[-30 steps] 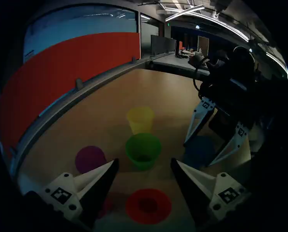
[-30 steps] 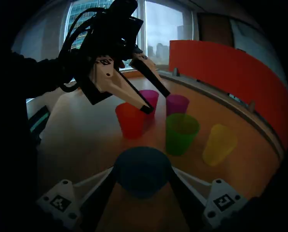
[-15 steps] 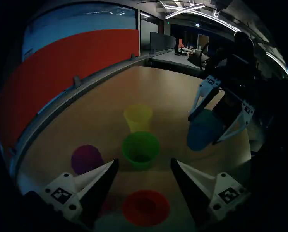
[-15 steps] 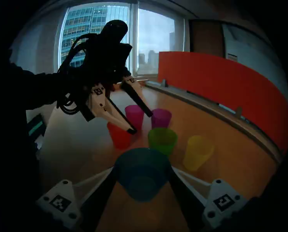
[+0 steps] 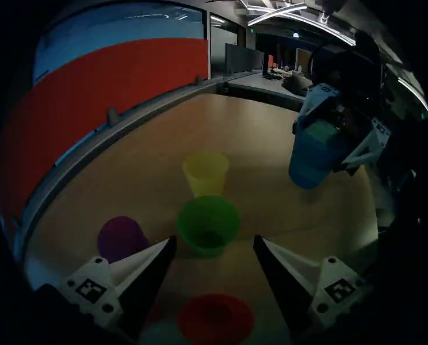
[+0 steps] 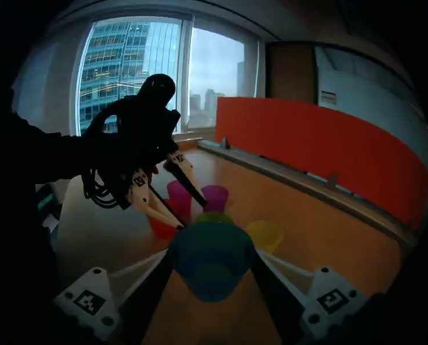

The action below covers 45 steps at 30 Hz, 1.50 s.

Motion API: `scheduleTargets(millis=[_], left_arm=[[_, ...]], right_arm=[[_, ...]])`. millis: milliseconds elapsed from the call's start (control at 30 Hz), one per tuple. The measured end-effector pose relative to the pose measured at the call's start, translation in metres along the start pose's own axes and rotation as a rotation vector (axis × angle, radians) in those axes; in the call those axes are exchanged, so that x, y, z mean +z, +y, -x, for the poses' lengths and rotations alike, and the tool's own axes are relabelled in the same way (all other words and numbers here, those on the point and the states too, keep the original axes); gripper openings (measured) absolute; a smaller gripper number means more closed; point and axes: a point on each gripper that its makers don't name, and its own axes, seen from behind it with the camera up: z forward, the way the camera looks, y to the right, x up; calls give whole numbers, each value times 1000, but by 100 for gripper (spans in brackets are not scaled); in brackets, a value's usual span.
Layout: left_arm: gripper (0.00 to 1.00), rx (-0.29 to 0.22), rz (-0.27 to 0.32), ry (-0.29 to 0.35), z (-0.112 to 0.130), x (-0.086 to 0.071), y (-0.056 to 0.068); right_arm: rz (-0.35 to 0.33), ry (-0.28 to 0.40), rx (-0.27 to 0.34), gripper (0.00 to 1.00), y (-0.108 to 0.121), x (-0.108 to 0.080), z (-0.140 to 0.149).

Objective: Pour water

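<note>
The blue cup sits between the fingers of my right gripper, which is shut on it and holds it in the air above the wooden table. From the left gripper view the same blue cup hangs at the right in the right gripper. My left gripper is open and empty, low over the table. Just beyond its fingertips stands the green cup, with the yellow cup behind it, a purple cup to the left and a red cup nearest.
An orange partition and a rail line the table's far side. In the right gripper view the left gripper and a dark sleeve hover over the cup group, including a magenta cup. Windows stand behind.
My right gripper has lifted the blue cup off the table and carried it higher. The other cups now lie farther below it. The left gripper has barely moved.
</note>
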Motion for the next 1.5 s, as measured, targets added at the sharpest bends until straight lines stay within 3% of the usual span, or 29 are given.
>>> scheduleTargets(millis=[600,1133,1333,1500], left_arm=[[99,-19,-19,3,2,23,-6],[99,-34,-47,19,2,35,-11],[89,-35,-53,24,2,37,-10],[87,-31,-58,28,2,37,-10]], right_arm=[[68,46,17,92,21,-23,-17],[88,56,21,92,28,-29,-20],[91,59,21,92,28,-30,-20],[94,62,21,92,29,-31,-21]])
